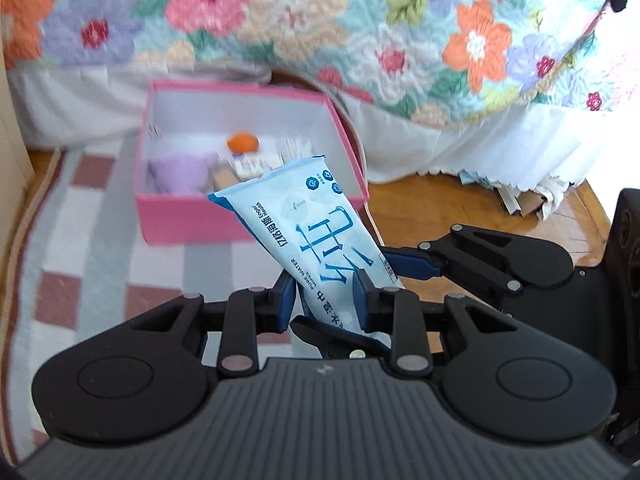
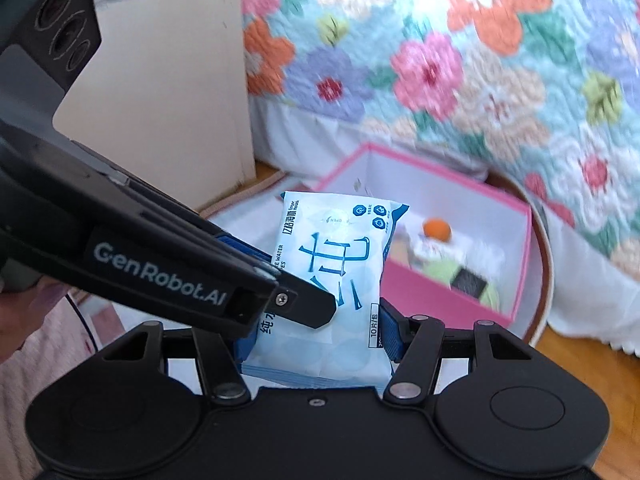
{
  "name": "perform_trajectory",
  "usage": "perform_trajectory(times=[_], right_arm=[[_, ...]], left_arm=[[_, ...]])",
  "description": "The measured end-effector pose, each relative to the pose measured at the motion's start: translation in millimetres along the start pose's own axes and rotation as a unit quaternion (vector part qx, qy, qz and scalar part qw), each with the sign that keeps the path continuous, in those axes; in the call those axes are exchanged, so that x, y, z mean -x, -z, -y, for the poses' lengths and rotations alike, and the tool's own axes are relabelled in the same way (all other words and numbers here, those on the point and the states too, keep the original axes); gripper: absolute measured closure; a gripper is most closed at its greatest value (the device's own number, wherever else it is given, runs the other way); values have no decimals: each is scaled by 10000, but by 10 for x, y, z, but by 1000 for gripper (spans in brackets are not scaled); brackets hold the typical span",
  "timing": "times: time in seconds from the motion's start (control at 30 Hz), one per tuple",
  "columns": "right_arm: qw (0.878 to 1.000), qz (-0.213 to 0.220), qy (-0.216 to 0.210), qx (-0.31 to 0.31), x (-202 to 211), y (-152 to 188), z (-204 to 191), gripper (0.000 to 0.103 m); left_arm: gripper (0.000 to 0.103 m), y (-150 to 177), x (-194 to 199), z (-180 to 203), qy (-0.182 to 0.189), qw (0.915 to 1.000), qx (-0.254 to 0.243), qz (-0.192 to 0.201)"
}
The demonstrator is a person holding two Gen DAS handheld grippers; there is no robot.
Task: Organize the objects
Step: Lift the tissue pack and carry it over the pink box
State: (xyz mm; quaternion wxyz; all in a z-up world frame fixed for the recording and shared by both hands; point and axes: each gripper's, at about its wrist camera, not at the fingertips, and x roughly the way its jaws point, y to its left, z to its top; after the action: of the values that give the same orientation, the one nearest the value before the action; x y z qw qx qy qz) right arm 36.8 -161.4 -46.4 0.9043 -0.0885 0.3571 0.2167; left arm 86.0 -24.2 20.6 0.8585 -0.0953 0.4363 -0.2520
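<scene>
Both grippers meet on one wipes pack (image 1: 320,236): the left gripper (image 1: 324,300) has its jaws clamped across the pack's lower end, and the right gripper (image 2: 316,340) also has its jaws pressed on that end, crossing the left. Held in the air, the pack tilts with its long axis leaning up and away, free end toward the pink box (image 1: 160,216). Beyond, the box sits on a checked rug (image 1: 60,240) near the floral quilt (image 1: 360,32), already holding an orange ball (image 1: 242,142), a purple cloth (image 1: 176,174) and small packets. I judge the sorting well underway; this pack is not yet inside.
</scene>
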Motion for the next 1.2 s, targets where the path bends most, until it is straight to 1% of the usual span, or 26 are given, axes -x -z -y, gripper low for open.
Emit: perform_trajectory(times=[0.13,0.27,0.4,0.5,0.57,0.7,0.83,0.97,1.1,1.2], right_arm=[[9994,333,-33,106,44,-206,-19,39],[9992,392,-40,78,-80,-473,78,39],[9992,363,-16,154,-298,-739,187,39],[9997,221,-84,-23,-557,-936,339,39],[9996,138,-154,-211,-760,-1013,539,39],[9973,40,-334,-659,-1186,-1057,919,39],[9939,-194,-550,-941,-1629,-1025,1258,40],[9859,-559,-763,-1382,-2014,-932,1417,40],[9835,-798,-894,-1356,-2281,-852,1467,40],[9798,-948,-1017,-1437,-2434,-793,1497,40]], left_arm=[[75,-189,168,-12,-138,9995,-76,267],[75,-460,146,-113,-160,9991,-29,396],[75,-790,-18,-261,-183,9990,69,408],[75,-1043,-242,-384,-217,9991,157,321],[75,-1202,-421,-472,-251,9992,205,249],[75,-1491,-840,-656,-324,9988,355,-13],[75,-1652,-1283,-865,-365,9963,712,-318],[75,-1698,-1693,-1034,-459,9926,932,-626],[75,-1659,-1964,-1169,-588,9889,1098,-811],[75,-1618,-2087,-1204,-727,9874,1081,-897]])
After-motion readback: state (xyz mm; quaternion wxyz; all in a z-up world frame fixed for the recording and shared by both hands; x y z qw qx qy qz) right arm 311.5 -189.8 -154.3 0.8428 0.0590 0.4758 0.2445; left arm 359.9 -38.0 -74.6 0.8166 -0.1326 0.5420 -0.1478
